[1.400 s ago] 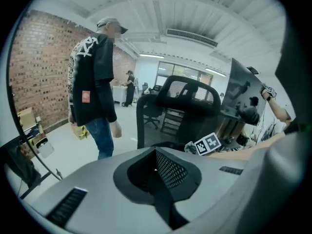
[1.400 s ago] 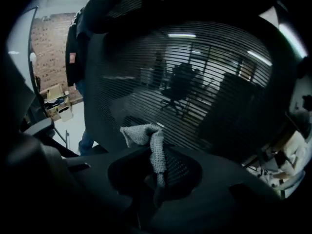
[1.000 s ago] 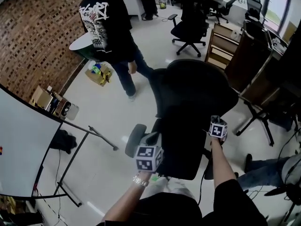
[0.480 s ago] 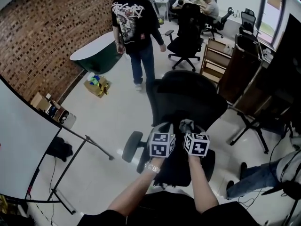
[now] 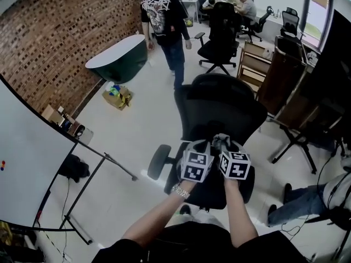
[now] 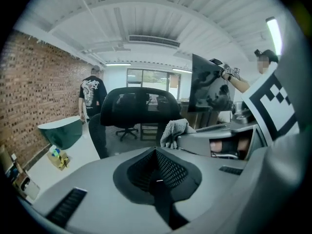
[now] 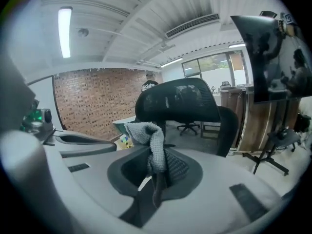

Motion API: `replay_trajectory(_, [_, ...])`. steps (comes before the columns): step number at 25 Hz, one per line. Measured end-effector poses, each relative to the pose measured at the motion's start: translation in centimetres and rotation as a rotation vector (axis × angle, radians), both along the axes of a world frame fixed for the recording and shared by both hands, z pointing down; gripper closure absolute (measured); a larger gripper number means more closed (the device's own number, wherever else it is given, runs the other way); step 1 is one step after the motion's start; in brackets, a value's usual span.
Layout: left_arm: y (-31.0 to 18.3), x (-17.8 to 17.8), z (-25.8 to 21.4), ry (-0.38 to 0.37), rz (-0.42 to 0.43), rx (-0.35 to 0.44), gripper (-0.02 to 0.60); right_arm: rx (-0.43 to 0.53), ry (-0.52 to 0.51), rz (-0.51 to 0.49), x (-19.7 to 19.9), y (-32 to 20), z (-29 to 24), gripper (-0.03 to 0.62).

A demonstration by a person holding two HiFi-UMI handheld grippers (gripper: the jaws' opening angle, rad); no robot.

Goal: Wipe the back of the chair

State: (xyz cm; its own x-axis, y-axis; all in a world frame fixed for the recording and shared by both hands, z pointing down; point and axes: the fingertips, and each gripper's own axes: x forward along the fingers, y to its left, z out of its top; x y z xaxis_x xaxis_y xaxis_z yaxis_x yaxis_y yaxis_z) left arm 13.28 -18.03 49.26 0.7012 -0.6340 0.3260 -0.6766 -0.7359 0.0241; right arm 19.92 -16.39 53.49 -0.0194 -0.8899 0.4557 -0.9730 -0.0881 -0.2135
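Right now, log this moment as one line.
left gripper shut, empty | right gripper shut on grey cloth | cloth short of black chair back

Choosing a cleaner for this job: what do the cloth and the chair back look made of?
Cloth: grey and matte, with a nubbly weave and limp folds, so likely microfibre or terry. Chair back: black mesh with light showing through it, probably a synthetic fabric.

Brick wall (image 5: 60, 32), pale floor (image 5: 131, 141), whiteboard (image 5: 27, 169), wooden shelving (image 5: 251, 66), ceiling strip light (image 7: 64, 30)
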Motion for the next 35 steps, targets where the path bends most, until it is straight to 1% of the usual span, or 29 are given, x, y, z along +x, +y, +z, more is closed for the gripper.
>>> replay_trajectory(2, [1.4, -0.9, -0.4, -0.025, 0.030, 0.027, 0.578, 0.018, -0.011, 0.011, -1.1, 1.5, -0.6, 0.542])
replay_trajectory(5, [4.0, -3.1, -0.9, -0.001, 0.023, 0.023, 0.578, 0.020, -0.036, 0.012, -2.7, 4.7, -0.6, 0.542])
replay_trajectory(7, [6.2, -5.5, -0.9, 0.006, 0.018, 0.018, 0.578, 0.021, -0.047, 0.017, -4.5, 7.1, -0.7, 0.542])
replay_trajectory(9, [8.6, -8.7, -0.4, -0.003, 0.019, 0.020, 0.578, 0.026, -0.056, 0.033, -6.9, 9.6, -0.7, 0.542])
replay_trajectory(11, [11.1, -11.5, 0.4, 0.003, 0.018, 0.005, 0.578, 0.022, -0.067, 0.052, -9.6, 12.7, -0.2, 0.542])
replay_trajectory(14, [15.0, -14.5, 1.2, 0.030, 0.022, -0.024, 0.578, 0.003, -0.066, 0.052, -13.8, 17.4, 0.6, 0.542])
replay_trajectory(16, [16.7, -15.8, 1.6, 0.037, 0.023, -0.045, 0.578, 0.001, -0.065, 0.040, -16.2, 19.2, 0.5, 0.542])
replay_trajectory(19, [19.0, -16.1, 1.7, 0.048, 0.041, -0.060, 0.578, 0.018, -0.045, 0.035, -17.6, 21.1, -0.4, 0.542])
replay_trajectory(24, [20.9, -14.7, -0.2, 0.076, 0.053, -0.033, 0.578, 0.037, -0.023, 0.025, -17.2, 22.3, -1.8, 0.542])
replay_trajectory(30, [20.3, -14.8, -2.2, 0.103, -0.004, -0.018, 0.578, 0.061, 0.006, -0.036, -17.6, 21.9, -4.4, 0.542])
replay_trajectory(35, [20.3, -14.8, -2.6, 0.106, -0.039, -0.012, 0.578, 0.045, 0.018, -0.077, -17.9, 21.9, -4.4, 0.543])
